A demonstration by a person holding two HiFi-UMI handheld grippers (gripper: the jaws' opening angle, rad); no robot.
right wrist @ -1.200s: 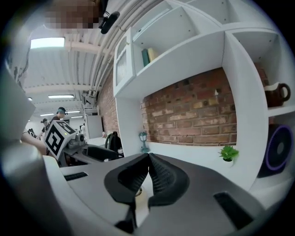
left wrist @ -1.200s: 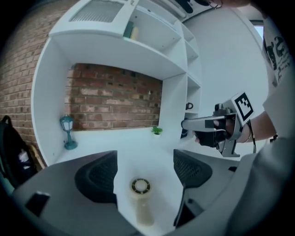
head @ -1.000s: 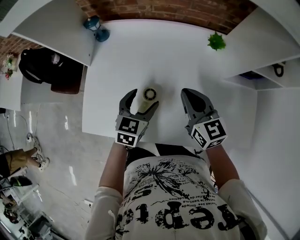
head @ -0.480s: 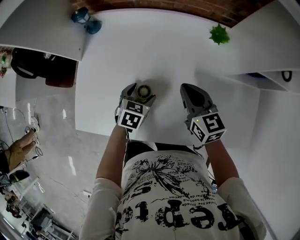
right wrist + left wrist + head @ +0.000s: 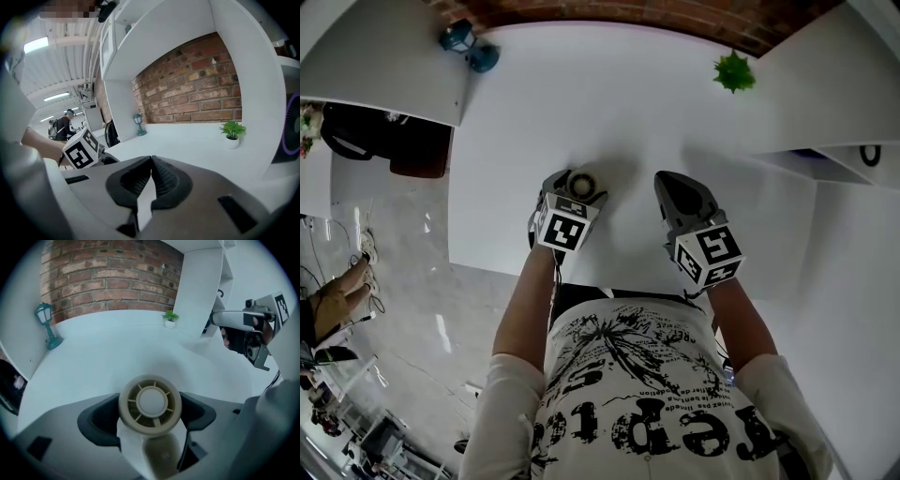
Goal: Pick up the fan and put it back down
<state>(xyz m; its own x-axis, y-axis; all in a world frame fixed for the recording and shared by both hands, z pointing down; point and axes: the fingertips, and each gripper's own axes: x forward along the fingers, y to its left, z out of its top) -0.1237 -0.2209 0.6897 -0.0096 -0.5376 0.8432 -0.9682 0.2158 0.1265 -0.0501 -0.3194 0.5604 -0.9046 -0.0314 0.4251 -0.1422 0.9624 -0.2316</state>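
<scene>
Fan (image 5: 150,404): near the desk's (image 5: 628,103) front edge, left of its middle; round grille head between the left pads.
Left gripper (image 5: 575,190): fingers closed against the two sides of the head, pinching it (contact judged from the left gripper view).
Right gripper (image 5: 669,186): fingers pressed together, nothing held; near the same front edge, to the right of the fan and apart from it.
Key relation: fan already inside the left fingers, grille facing back along them, stem running below the head; left hand the nearer, so a straight rise judged enough.
Left gripper view only: grille spokes, stem, pads at the head's sides.
Head view only: place on the desk, gap between the grippers; fan half hidden by the marker cube.
Undetermined: whether the base rests on the desk.
</scene>
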